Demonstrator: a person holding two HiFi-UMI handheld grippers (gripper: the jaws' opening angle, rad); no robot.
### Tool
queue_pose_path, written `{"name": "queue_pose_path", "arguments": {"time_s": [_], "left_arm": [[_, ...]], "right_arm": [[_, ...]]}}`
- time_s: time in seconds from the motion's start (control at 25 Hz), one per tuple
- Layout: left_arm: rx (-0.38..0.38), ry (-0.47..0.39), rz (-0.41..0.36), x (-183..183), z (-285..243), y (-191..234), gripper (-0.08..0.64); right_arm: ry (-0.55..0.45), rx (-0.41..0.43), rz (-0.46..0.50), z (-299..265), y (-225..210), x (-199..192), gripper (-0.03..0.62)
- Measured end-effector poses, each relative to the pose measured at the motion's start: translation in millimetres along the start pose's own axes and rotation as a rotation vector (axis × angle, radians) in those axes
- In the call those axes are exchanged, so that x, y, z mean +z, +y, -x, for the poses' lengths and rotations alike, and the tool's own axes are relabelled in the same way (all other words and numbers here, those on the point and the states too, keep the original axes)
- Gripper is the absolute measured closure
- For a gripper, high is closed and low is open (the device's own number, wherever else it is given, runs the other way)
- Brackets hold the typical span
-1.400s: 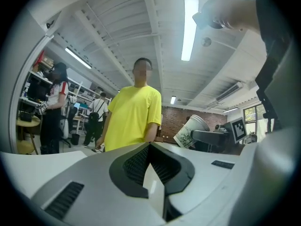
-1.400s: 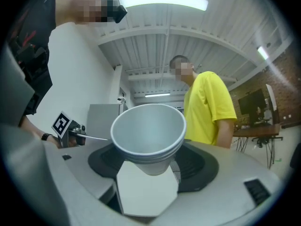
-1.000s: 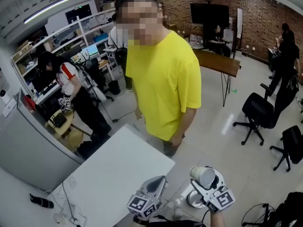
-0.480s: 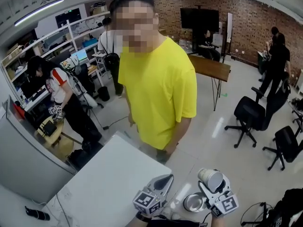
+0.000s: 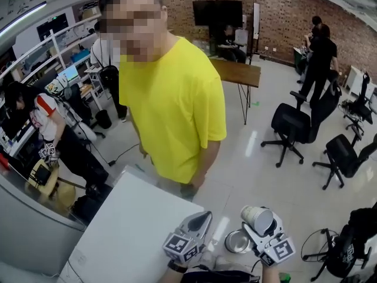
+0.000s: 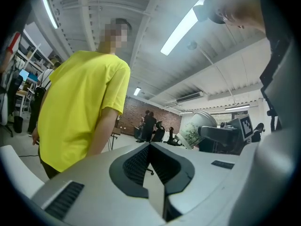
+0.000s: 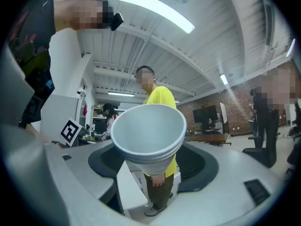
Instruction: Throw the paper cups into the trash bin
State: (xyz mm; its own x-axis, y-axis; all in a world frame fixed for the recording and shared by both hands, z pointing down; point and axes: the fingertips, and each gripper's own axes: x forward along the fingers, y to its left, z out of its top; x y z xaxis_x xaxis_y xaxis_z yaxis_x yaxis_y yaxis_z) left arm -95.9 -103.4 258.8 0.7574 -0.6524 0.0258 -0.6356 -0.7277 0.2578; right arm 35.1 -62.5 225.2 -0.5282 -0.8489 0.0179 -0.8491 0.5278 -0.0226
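We see the right hand-held gripper (image 5: 260,227) clamped on a white paper cup (image 7: 148,132). Its jaws press the narrow lower part of the cup from both sides, and the open mouth faces the gripper's camera. Under the rim there is a second rim line, so it is maybe two cups one inside the other. The left hand-held gripper (image 6: 149,148) has its jaws together, with nothing between them. In the head view both grippers are low in the picture, near each other. Between them, on the floor, stands the trash bin (image 5: 237,241), round and shiny, just beside the held cup. At the left is the white tabletop (image 5: 126,234). Behind its far corner stands a person in a yellow shirt (image 5: 174,108).
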Motion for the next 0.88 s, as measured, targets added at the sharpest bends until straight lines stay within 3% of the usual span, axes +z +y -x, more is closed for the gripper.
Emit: {"name": "queue_pose_path", "arguments": {"time_s": [0.2,0.48,0.68,0.88], "left_arm": [[-0.05,0.021,-0.008,0.4,-13.1,-11.1,0.558],[-0.053,0.054,-0.021,-12.8,-34.8,-32.8,0.558],[-0.012,0.069,-0.042,-22.0,-54.7,-48.2,0.558],[0.035,0.118,-0.021,-48.7,-69.8,-69.4,0.558]], "right_arm": [[-0.016,-0.029,-0.117,8.0,-1.0,2.0,0.256],[0.006,-0.03,-0.079,28.4,-17.5,-7.2,0.256],[0.084,-0.03,0.014,39.5,-46.9,-31.5,0.256],[0.143,0.002,-0.024,57.6,-71.1,-60.8,0.256]]}}
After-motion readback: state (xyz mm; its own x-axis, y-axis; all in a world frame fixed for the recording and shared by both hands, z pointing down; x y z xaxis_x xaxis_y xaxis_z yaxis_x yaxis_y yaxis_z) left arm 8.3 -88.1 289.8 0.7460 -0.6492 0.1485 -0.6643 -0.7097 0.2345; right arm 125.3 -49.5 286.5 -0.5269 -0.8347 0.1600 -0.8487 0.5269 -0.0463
